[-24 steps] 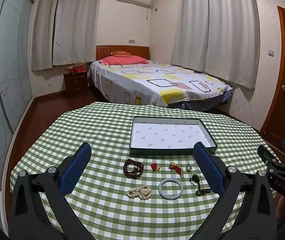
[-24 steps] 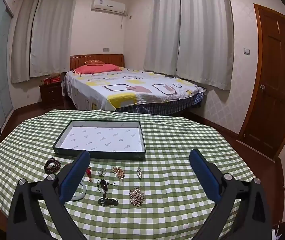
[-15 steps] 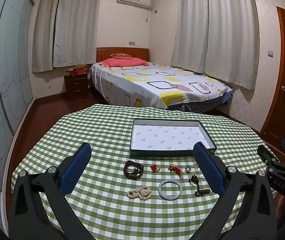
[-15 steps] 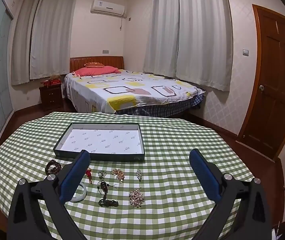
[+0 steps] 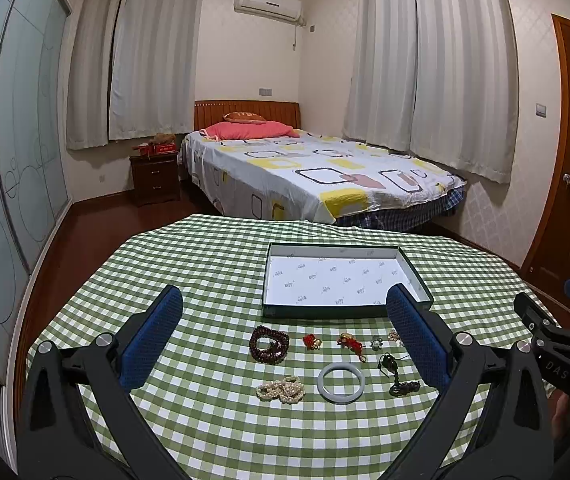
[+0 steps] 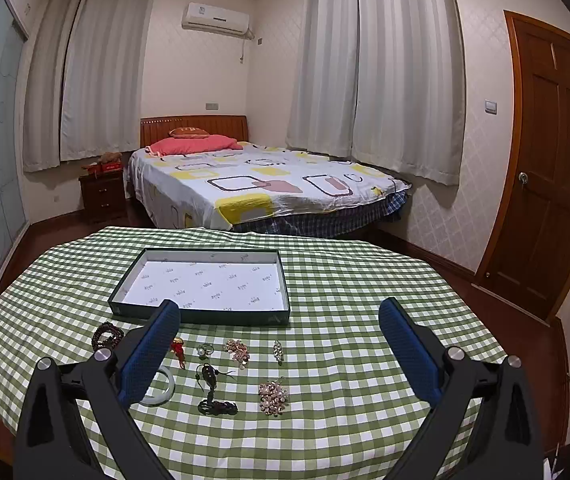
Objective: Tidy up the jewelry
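Note:
A shallow dark-green box (image 5: 269, 313) (image 6: 201, 318) with a white lining lies on the green checked tablecloth. In front of it lie several pieces of jewelry: a brown bead bracelet (image 5: 269, 343) (image 6: 105, 334), a pearl strand (image 5: 281, 389), a pale jade bangle (image 5: 341, 377) (image 6: 167, 390), a red charm (image 5: 311, 341), a red-and-gold charm (image 5: 350, 340) (image 6: 177, 350), a ring (image 6: 204, 350), a dark pendant on a cord (image 5: 395, 372) (image 6: 209, 384), two gold clusters (image 6: 237, 350) (image 6: 272, 397) and a small brooch (image 6: 277, 351). My left gripper (image 5: 285, 330) and right gripper (image 6: 279, 346) hover open above them, holding nothing.
The round table's edge (image 6: 437, 272) drops to a dark wooden floor. Behind it stand a bed (image 5: 317, 184), a nightstand (image 5: 155, 178), curtains and a wooden door (image 6: 549, 184). The right gripper's body (image 5: 557, 344) shows at the right of the left wrist view.
Both cameras have tilted slightly, so the table and jewelry sit a little lower in view. Nothing on the table has moved and both grippers stay open.

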`<action>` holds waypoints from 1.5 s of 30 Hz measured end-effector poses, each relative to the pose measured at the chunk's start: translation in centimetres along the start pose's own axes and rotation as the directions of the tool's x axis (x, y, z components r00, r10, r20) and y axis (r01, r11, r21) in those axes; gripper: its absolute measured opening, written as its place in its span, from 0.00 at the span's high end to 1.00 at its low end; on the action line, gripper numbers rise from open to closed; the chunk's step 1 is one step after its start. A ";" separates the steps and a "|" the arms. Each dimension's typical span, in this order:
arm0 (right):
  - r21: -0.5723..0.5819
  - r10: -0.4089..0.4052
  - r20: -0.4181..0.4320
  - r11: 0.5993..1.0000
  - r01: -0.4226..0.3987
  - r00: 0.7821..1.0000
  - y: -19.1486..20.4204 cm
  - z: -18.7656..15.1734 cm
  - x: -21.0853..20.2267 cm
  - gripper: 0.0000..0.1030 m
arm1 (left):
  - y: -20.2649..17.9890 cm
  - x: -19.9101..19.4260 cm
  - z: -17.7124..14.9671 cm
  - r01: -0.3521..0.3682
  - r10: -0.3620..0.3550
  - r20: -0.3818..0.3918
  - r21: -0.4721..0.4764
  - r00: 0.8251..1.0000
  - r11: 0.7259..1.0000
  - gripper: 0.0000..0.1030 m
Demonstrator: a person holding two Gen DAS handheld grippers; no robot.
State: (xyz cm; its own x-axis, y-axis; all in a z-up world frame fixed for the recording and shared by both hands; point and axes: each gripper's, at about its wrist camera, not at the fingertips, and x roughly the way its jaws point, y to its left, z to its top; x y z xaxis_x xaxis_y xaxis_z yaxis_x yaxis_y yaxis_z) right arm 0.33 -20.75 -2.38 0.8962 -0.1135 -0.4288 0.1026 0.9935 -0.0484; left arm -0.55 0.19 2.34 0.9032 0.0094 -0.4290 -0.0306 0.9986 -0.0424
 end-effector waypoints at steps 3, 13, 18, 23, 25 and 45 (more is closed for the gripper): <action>-0.004 -0.002 -0.001 1.000 0.002 1.000 -0.2 0.6 -0.6 0.06 | -0.1 -0.1 0.1 0.000 0.000 0.000 0.002 1.000 1.000 0.04; -0.001 -0.002 0.008 1.000 0.002 1.000 -0.3 0.9 -0.9 0.06 | -0.1 -0.2 0.1 -0.001 0.001 0.002 0.001 1.000 1.000 0.04; -0.001 -0.002 0.009 1.000 0.002 1.000 -0.3 0.9 -0.9 0.05 | -0.2 -0.1 0.0 -0.001 0.001 0.002 0.001 1.000 1.000 0.04; -0.001 -0.002 0.011 1.000 0.002 1.000 -0.3 0.7 -0.9 0.05 | -0.1 -0.3 0.0 -0.001 0.001 0.003 -0.001 1.000 1.000 0.04; -0.002 -0.002 0.012 1.000 0.002 1.000 -0.3 0.7 -0.9 0.05 | -0.1 -0.3 0.0 -0.001 0.001 0.003 0.000 1.000 1.000 0.04; -0.005 -0.004 0.021 1.000 0.004 1.000 -0.4 1.7 -1.4 0.05 | -0.1 -0.3 -0.2 -0.002 0.002 0.007 -0.002 1.000 1.000 0.04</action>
State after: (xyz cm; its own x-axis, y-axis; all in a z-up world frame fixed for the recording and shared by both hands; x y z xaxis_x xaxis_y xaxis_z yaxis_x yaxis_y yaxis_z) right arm -0.20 -20.98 -0.26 0.9048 -0.1176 -0.4093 0.1041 0.9930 -0.0552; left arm -0.86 0.08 2.29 0.9059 0.0115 -0.4232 -0.0328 0.9985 -0.0430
